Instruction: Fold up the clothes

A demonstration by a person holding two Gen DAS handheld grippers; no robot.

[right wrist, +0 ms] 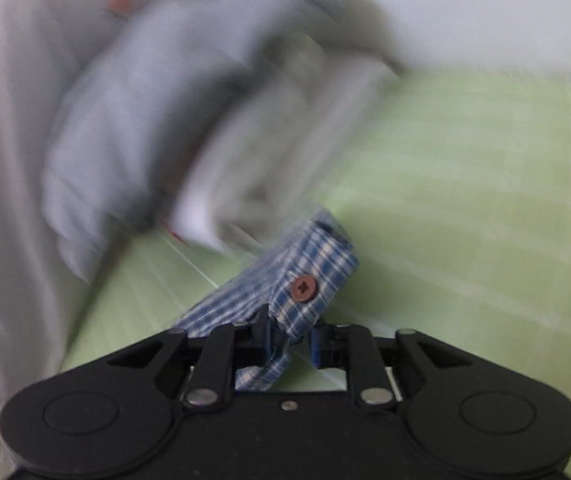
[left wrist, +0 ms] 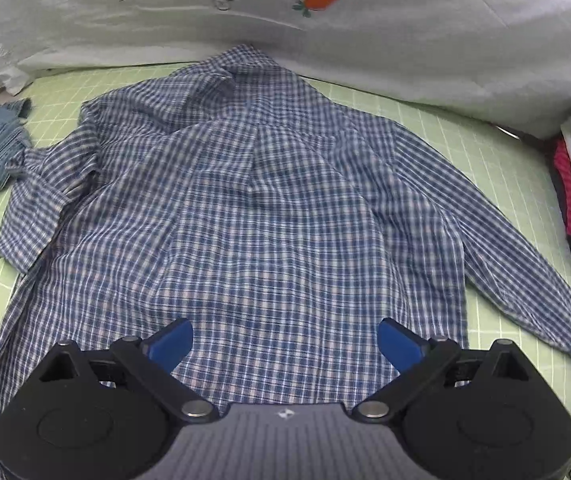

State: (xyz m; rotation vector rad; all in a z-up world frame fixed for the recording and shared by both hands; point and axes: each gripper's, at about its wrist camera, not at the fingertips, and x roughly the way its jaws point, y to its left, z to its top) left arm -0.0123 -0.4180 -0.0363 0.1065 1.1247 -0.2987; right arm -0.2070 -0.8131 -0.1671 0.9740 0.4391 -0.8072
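The checked shirt [left wrist: 245,216] lies spread flat and unfolded at frame centre on the green mat [left wrist: 425,128], the left gripper [left wrist: 285,344] gaping empty above its hem, the right gripper [right wrist: 287,344] pinching the sleeve cuff [right wrist: 309,276]; all folds remain.

The left gripper [left wrist: 285,344] points steeply downward, its blue fingers [left wrist: 171,342] spread wide with nothing pinched between them. The right gripper [right wrist: 289,342] has its jaws drawn narrow on a shirt cuff [right wrist: 309,276], apparently pinching it, though the view is blurred.
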